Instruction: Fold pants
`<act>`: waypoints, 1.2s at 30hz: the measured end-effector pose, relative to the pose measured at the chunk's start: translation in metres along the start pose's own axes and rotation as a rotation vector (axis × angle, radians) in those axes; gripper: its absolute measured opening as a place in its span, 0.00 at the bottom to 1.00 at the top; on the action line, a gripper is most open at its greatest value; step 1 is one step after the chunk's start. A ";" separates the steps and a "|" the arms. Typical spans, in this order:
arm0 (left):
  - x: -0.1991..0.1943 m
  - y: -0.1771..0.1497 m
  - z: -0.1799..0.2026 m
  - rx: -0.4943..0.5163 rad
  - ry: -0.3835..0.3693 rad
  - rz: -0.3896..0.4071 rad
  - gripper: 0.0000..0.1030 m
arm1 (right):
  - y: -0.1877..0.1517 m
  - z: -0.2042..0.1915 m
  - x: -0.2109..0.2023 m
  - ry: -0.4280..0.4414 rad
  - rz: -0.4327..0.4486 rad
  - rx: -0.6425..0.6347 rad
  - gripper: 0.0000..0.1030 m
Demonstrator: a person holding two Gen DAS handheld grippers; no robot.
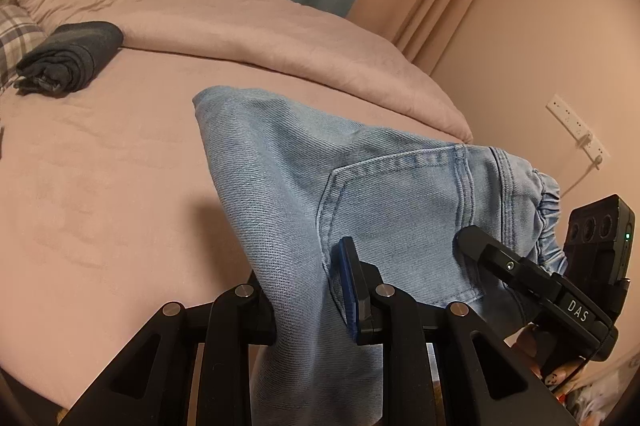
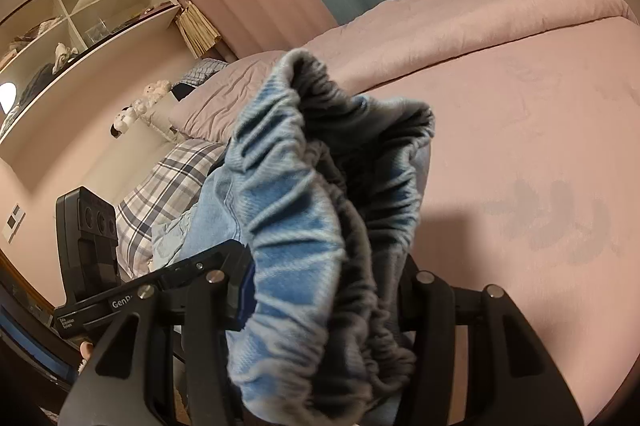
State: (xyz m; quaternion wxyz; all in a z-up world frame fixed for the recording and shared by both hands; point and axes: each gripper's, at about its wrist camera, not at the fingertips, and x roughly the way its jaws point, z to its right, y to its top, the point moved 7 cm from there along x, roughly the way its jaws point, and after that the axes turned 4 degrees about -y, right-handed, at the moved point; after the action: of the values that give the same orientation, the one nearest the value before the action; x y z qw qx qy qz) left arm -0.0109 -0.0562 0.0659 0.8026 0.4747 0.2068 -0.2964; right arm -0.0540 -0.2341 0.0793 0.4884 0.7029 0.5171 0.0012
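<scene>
1. Nearest the lens: left gripper (image 1: 308, 290), closed tight on a fold of the jeans (image 1: 360, 194) beside the back pocket (image 1: 400, 210), probably so the cloth cannot slip while lifted.
2. Right gripper (image 2: 320, 302) clamped on the gathered elastic waistband (image 2: 296, 226), holding the top edge.
3. Held up between both grippers, above the pink bed (image 1: 100, 166) and not yet laid flat.
4. Seemingly lifted to let the legs hang straight before folding.
5. Far off, near the pillows: a dark folded garment (image 1: 68, 56).
</scene>
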 end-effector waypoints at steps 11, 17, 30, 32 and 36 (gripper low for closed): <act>0.008 0.007 0.000 -0.005 -0.004 -0.007 0.21 | 0.005 -0.004 0.001 -0.023 0.000 -0.007 0.51; 0.010 0.006 0.001 -0.013 -0.003 -0.003 0.21 | 0.008 -0.011 0.007 -0.034 0.001 -0.003 0.51; 0.024 0.002 -0.016 -0.044 -0.005 -0.045 0.21 | 0.003 -0.007 0.033 -0.069 -0.038 0.020 0.51; 0.030 -0.002 -0.022 -0.057 -0.001 -0.063 0.21 | 0.000 -0.004 0.040 -0.082 -0.055 0.031 0.51; 0.044 -0.013 -0.035 -0.088 0.017 -0.101 0.21 | -0.009 0.003 0.055 -0.113 -0.092 0.038 0.51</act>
State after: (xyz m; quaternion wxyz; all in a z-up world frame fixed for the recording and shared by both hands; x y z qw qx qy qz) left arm 0.0110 -0.0428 0.0140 0.8050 0.4303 0.2502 -0.3227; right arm -0.0331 -0.1965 0.0441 0.5030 0.6865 0.5203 -0.0709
